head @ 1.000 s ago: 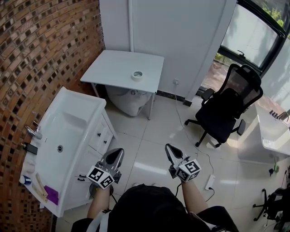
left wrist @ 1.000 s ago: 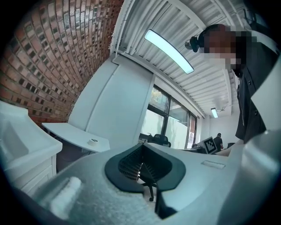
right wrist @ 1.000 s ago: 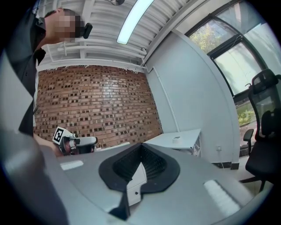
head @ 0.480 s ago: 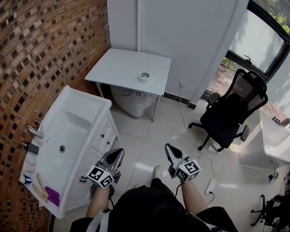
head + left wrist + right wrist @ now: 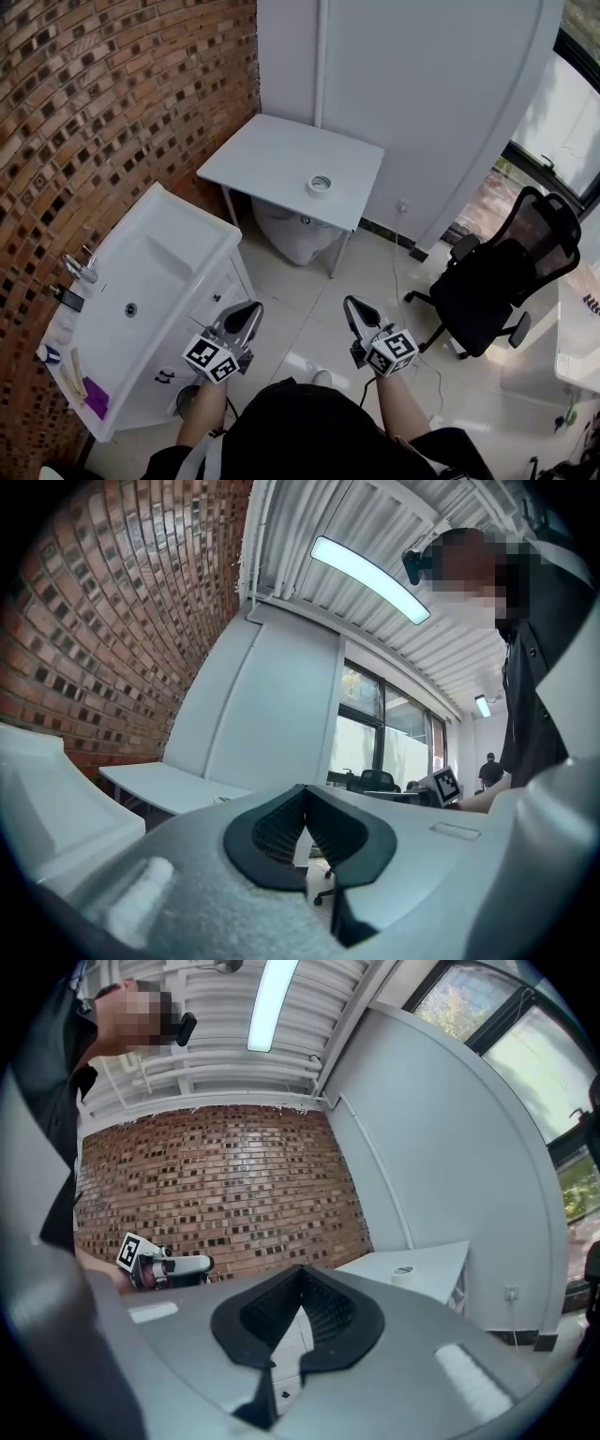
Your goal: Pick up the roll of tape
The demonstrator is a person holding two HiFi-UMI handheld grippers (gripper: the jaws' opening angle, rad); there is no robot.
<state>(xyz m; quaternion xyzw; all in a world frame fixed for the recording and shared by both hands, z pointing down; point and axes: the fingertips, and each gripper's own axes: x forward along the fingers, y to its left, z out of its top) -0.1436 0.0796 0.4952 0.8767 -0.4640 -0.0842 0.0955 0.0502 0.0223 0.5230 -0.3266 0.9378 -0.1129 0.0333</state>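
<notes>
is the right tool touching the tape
Apart. The head view shows the right tool over the floor, far short of the tape on the table.

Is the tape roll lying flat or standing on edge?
Flat: the roll of tape lies on the white table, its hole facing up.

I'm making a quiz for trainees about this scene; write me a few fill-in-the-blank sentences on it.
1. The roll of tape lies on the white ____.
2. The left gripper and right gripper both have their jaws ____, with nothing between them.
3. The office chair is coloured ____.
Missing words: table; shut; black.
</notes>
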